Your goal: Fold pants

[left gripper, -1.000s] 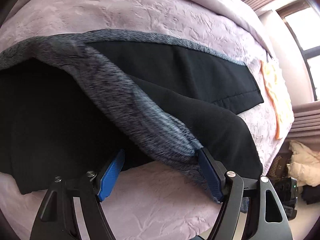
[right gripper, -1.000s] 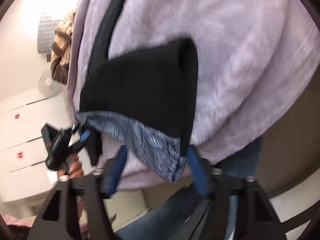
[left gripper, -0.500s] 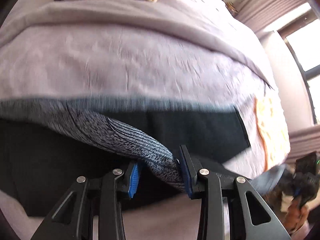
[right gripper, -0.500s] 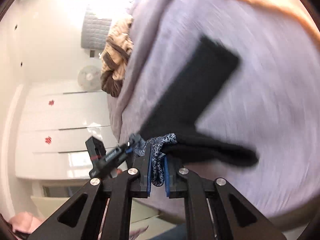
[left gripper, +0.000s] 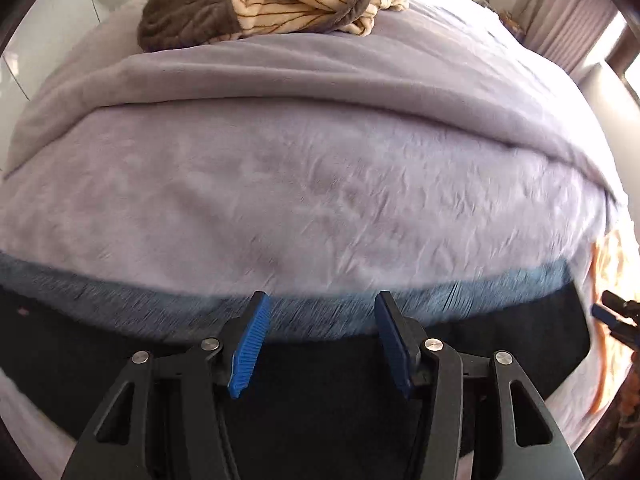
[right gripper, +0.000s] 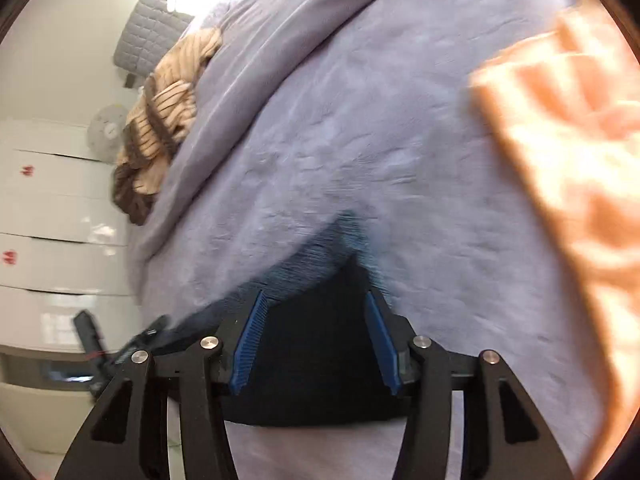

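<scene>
Black pants [left gripper: 320,392] with a grey-blue knit lining edge [left gripper: 120,296] lie flat on a lilac bed cover [left gripper: 300,184]. My left gripper [left gripper: 320,312] is open and empty, its blue pads just above the lining edge. My right gripper [right gripper: 314,308] is open and empty over the pants' far corner [right gripper: 312,344], where the lining [right gripper: 320,252] shows. The right gripper's tip [left gripper: 616,316] shows at the right edge of the left wrist view; the left gripper [right gripper: 104,344] shows at the left of the right wrist view.
A brown and cream striped garment [left gripper: 272,0] is heaped at the far end of the bed. An orange patterned cloth [right gripper: 568,152] lies on the cover to the right of the pants. White drawers [right gripper: 52,216] and a fan [right gripper: 106,132] stand beside the bed.
Both grippers were shut on the lining edge half a second ago; both have opened and let go. The folded-over pants edge now lies flat on the bed.
</scene>
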Tool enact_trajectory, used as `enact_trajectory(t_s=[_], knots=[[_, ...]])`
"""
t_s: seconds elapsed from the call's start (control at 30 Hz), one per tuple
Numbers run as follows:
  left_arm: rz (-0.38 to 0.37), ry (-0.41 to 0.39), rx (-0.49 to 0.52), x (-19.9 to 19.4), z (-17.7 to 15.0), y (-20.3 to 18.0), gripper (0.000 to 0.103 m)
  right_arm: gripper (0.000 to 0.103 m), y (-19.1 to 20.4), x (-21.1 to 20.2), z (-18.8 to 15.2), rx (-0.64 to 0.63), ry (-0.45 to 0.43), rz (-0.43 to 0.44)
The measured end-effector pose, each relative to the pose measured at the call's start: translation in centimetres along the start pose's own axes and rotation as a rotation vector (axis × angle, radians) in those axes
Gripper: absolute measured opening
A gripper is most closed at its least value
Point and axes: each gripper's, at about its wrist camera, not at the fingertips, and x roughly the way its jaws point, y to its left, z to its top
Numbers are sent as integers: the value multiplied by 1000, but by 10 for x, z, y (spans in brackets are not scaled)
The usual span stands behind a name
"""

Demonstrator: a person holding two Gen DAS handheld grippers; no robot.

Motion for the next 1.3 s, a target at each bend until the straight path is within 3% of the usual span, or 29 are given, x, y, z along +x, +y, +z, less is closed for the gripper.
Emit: enact_trajectory(t_s=[0.1,0.13,0.2,0.33,0.5,0.6,0.67,0.77,0.9,1.0,1.1,1.17,1.27,1.3], knots=[[17,26,-11,0,-22,-1,56,49,-26,1,-22,93,44,46],[26,40,-16,3,-30,-2,56,37,-33,2,-28,117,60,69],[29,73,-30,10,-39,-2,56,23,-45,9,-37,165,73,97],[44,100,-36,16,-55,-1,56,17,-52,-2,-46,169,42,136],[87,105,72,21,-76,-8,56,18,-57,9,-59,122,90,24],[91,126,76,14,-74,-12,56,27,-49,2,-58,114,58,-35],[66,100,51,3,-65,-14,56,28,-23,-14,-56,18,-1,-119],[71,49,91,0,-48,-25,56,28,19,-24,-50,-167,-62,-129],[96,39,79,26,-25,-44,56,28,71,28,-27,-341,26,-176],[117,41,25,47,-8,-41,56,26,72,73,-16,-361,79,-237],[149,30,12,60,10,-37,76,23,71,84,-3,-371,35,-289],[147,39,-15,58,18,-26,75,23,71,82,3,-345,26,-293],[139,27,-46,31,22,-2,75,38,72,65,5,-307,25,-274],[142,25,-45,23,21,5,75,48,75,57,0,-308,27,-257]])
